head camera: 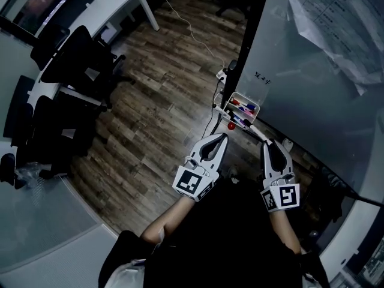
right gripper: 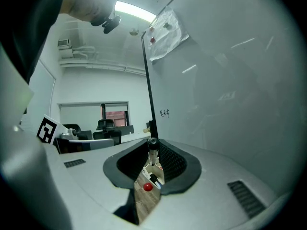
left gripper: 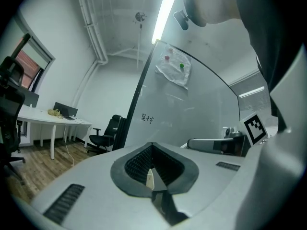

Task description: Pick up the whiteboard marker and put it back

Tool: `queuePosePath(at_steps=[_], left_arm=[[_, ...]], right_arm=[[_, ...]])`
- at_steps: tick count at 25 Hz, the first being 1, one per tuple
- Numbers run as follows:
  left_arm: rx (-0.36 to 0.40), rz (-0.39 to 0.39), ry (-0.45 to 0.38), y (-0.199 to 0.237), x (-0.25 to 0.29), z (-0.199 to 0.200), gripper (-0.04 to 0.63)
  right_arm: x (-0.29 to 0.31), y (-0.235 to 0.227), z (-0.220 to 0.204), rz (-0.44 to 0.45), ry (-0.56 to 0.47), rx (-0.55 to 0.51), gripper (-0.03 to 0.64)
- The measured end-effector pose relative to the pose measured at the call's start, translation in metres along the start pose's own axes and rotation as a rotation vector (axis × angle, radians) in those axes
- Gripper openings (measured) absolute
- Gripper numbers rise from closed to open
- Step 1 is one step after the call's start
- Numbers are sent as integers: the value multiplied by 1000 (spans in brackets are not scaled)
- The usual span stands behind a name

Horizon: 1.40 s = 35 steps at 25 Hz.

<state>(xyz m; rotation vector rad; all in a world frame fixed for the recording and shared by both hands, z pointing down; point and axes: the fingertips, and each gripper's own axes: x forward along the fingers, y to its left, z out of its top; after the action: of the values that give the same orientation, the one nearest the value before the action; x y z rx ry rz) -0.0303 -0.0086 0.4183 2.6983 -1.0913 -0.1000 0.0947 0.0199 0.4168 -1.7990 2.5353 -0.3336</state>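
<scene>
dark plank floor (head camera: 162, 101) lies open on my left, and the glass whiteboard (head camera: 312, 83) rises along my right. i have the whiteboard marker (head camera: 260, 133) clamped in the right gripper (head camera: 269, 144), jaws pressed on its white barrel. it sticks out past the tips, black end forward, toward the marker tray (head camera: 235, 95) at the board's foot, near it but not touching. the left gripper (head camera: 224, 135) hangs just beside, jaws together on nothing, tips close to the tray's near end. a small red round object (head camera: 231, 125) sits by that end, between my two grippers. the board's black edge post (head camera: 252, 41) stands right behind the tray. further out, a white cable (head camera: 186, 20) trails over the floor. black office chairs (head camera: 78, 59) crowd a white desk (head camera: 114, 2) well off to the left, and papers (head camera: 336, 17) hang high on the board.
</scene>
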Motion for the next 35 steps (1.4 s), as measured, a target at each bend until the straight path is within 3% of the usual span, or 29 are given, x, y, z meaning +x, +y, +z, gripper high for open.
queuePosePath(at_steps=[10, 35], left_arm=[[-34, -36, 19, 4, 1, -8, 8], [-27, -17, 62, 24, 42, -23, 8]], right_arm=[[4, 4, -13, -28, 33, -10, 83], [34, -25, -48, 1, 95, 34, 83]])
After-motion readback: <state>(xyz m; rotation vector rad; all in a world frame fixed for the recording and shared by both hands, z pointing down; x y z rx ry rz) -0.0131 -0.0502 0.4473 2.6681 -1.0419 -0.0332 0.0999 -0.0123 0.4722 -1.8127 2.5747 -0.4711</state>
